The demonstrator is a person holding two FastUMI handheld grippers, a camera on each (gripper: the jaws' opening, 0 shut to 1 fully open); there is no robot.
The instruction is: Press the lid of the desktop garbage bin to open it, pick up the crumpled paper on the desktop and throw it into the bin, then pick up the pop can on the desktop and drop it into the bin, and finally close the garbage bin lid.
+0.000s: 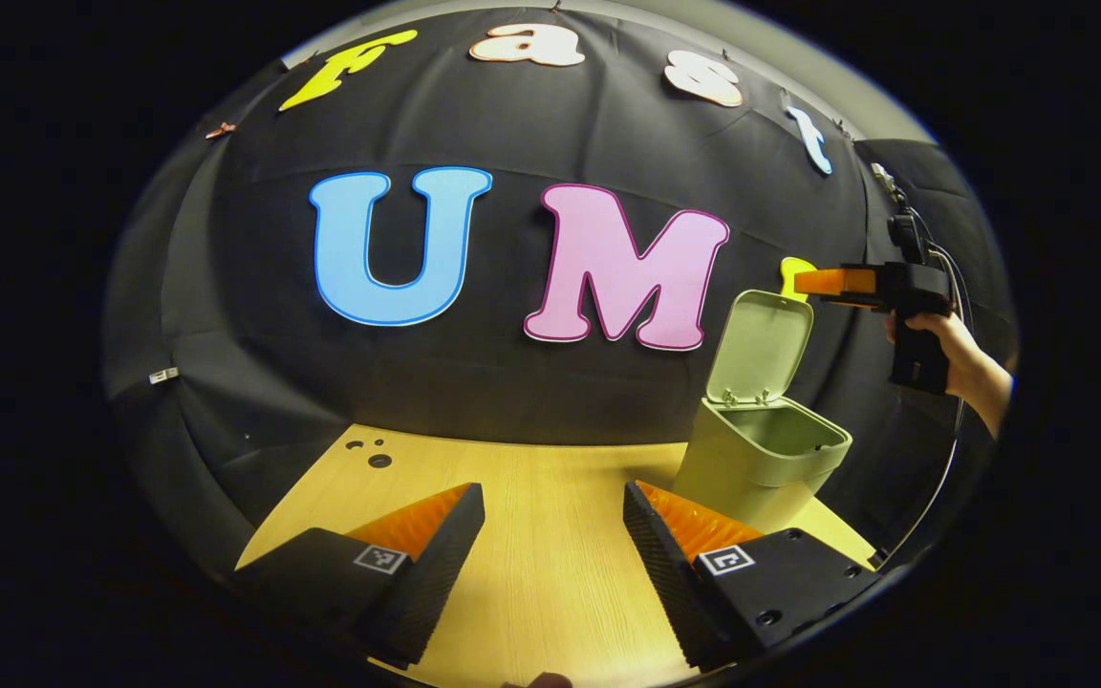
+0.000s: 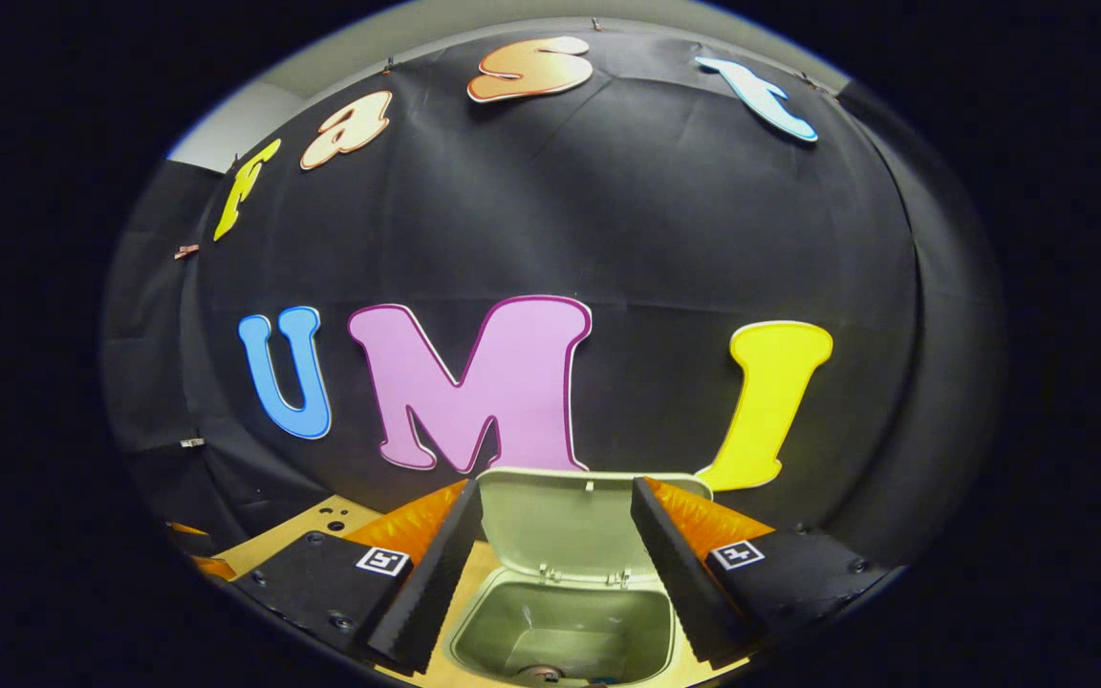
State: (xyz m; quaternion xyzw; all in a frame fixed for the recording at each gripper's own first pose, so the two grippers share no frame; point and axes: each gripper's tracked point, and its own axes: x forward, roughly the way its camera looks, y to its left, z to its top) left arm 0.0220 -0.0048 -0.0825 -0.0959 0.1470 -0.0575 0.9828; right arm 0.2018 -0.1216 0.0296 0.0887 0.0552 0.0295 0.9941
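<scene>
The bin (image 1: 763,457) stands straight up on the table (image 1: 550,564), at the lower right of the left gripper view. It is taller than it is wide. Its lid (image 1: 766,346) is flipped up and stands almost straight, leaning back a little toward the black cloth wall (image 1: 474,382). The open mouth faces up.

The left claw (image 1: 553,549) is at the bottom middle of that view, low over the table. Its two fingers are wide apart and hold nothing. Bare table shows between them. The bin is just past the right finger (image 1: 665,559). To the left of the bin the table top lies bare back to the wall, with a few small holes (image 1: 371,451) near its far left edge.

The right claw (image 1: 823,282) shows at the right of the left gripper view, held by a hand (image 1: 952,354), up beside the top of the lid.

In the right gripper view, the right claw (image 2: 555,564) is right above the bin (image 2: 565,621), looking down into it. Its fingers are wide apart and hold nothing. The lid (image 2: 560,526) stands up between the fingers. Something small lies on the bottom of the bin; I cannot tell what it is
</scene>
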